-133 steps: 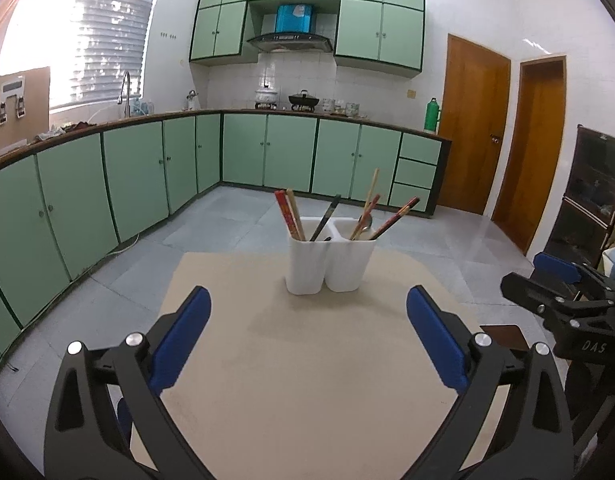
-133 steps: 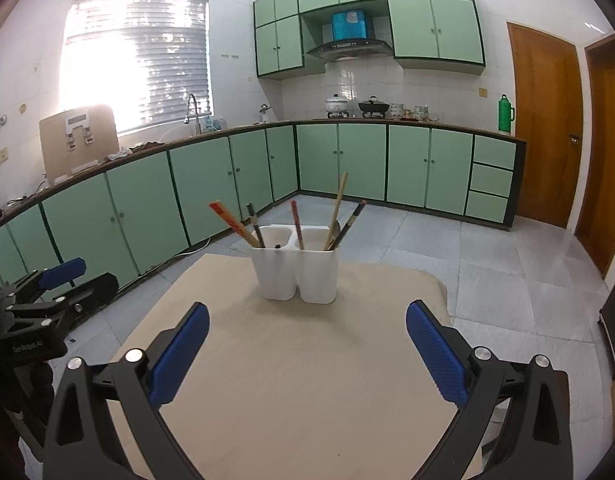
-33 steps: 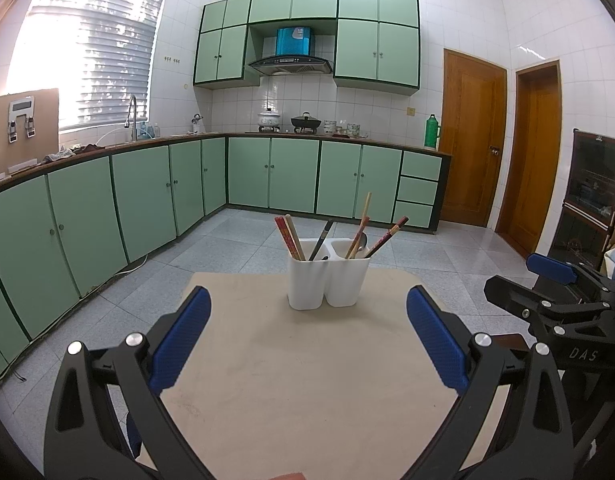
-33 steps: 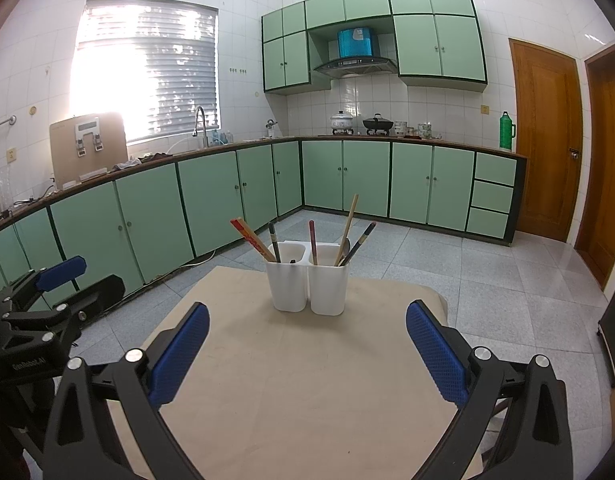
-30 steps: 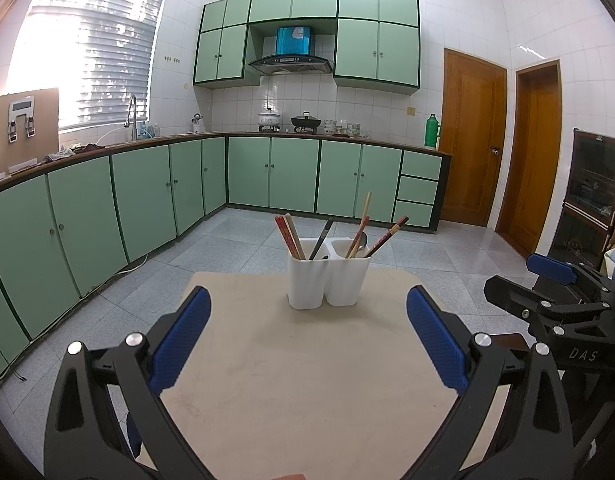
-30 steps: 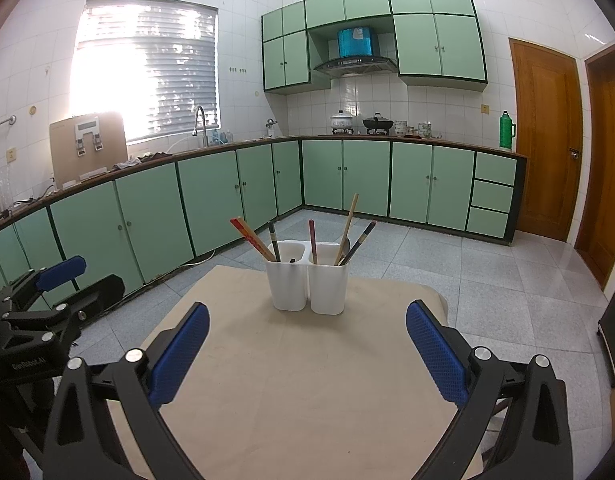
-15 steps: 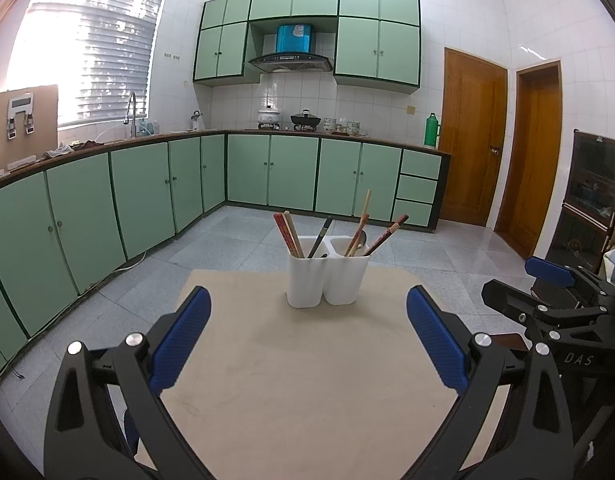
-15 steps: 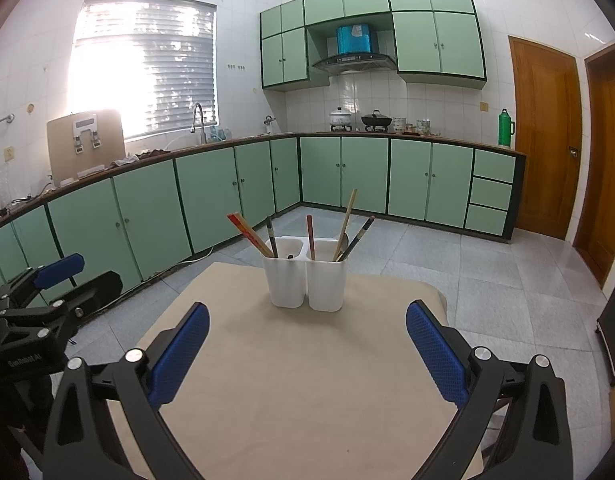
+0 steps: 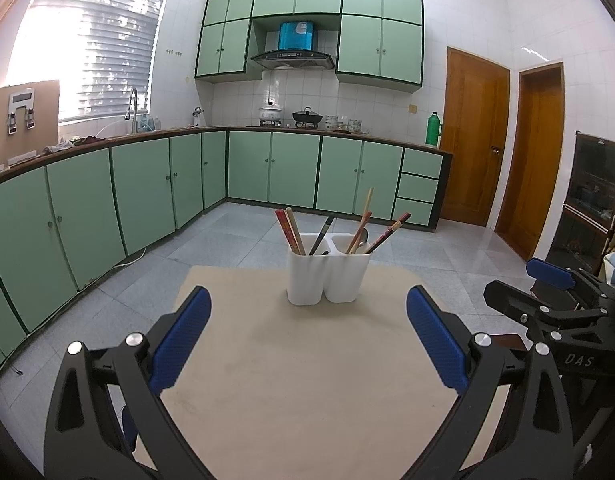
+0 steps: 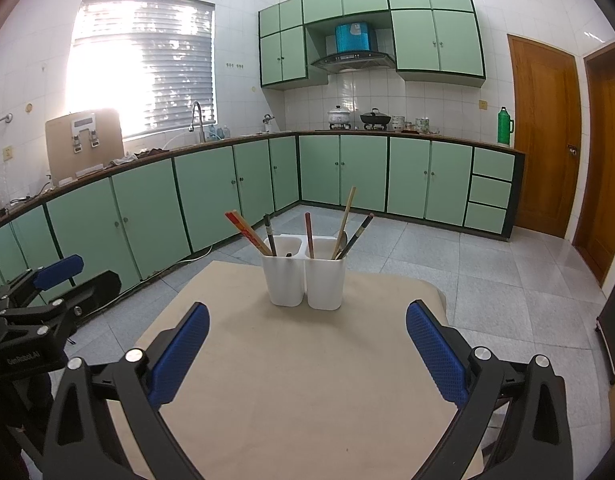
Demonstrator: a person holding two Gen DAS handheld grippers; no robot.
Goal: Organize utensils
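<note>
The left claw (image 9: 307, 340) is hanging wide open with nothing between its blue pads (image 9: 179, 336), and the right claw (image 10: 307, 344) is doing the same, gaping and empty, its pads (image 10: 437, 354) standing well apart; both are hovering low over the near part of the beige counter (image 9: 299, 400), which is lying bare directly beneath them; straight ahead of each claw, toward the far edge of the counter, the white two-compartment holder (image 9: 328, 268) is standing upright, well beyond the fingertips; the utensils (image 10: 307, 234), chopsticks and what may be a spoon, are leaning out of both compartments, some reddish, some pale, some dark; exactly which pieces are sharing a compartment is hard to tell. By my judgement the sorting is either just beginning or already finished; if more remains, the next move is calling for one claw to be advancing forward and rising to the sticks' upper ends, closing on a single piece without tipping the holder.
</note>
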